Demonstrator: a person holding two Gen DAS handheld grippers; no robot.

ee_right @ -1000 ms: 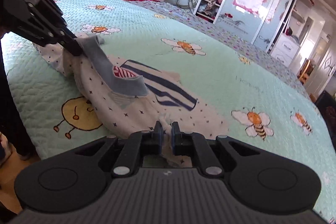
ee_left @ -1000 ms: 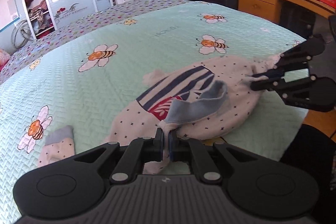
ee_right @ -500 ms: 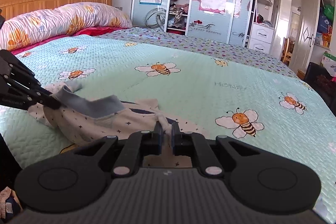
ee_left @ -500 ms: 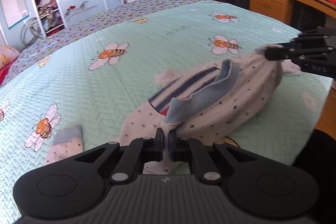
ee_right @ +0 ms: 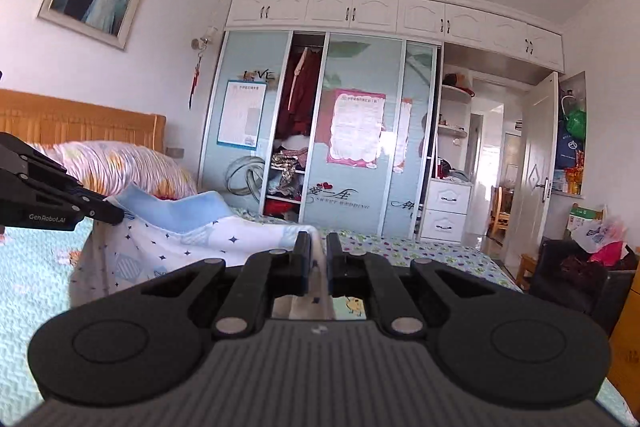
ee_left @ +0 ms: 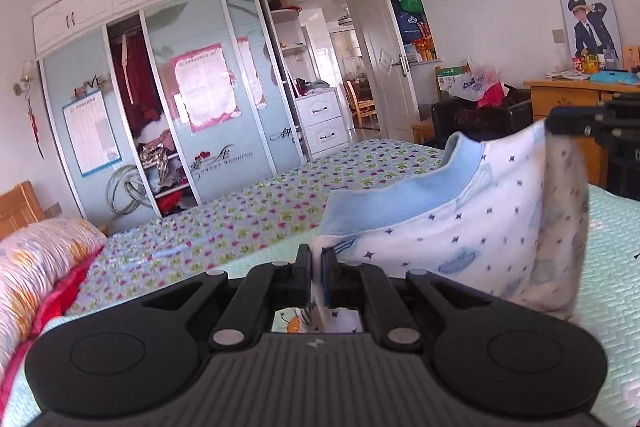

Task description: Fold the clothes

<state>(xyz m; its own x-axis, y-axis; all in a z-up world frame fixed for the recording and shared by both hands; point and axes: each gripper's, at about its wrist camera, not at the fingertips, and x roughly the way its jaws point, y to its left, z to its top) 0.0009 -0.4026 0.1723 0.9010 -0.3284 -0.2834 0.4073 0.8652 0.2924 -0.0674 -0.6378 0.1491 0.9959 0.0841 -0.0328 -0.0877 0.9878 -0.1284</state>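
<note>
A small white garment with dark star dots and a light blue collar band hangs in the air over the bed, stretched between both grippers. My left gripper is shut on one shoulder of it. My right gripper is shut on the other shoulder. The garment also shows in the right wrist view. The right gripper appears at the right edge of the left wrist view; the left gripper appears at the left of the right wrist view. The garment's lower part is hidden behind the gripper bodies.
The bed with a mint bee-print cover lies below. A floral pillow and wooden headboard stand at the head. A sliding-door wardrobe fills the far wall. A wooden desk and dark chair stand by the bed.
Both grippers have lifted the garment off the bed and tilted up; the views now look at the wardrobe instead of down at the cover. The garment hangs instead of lying bunched.
</note>
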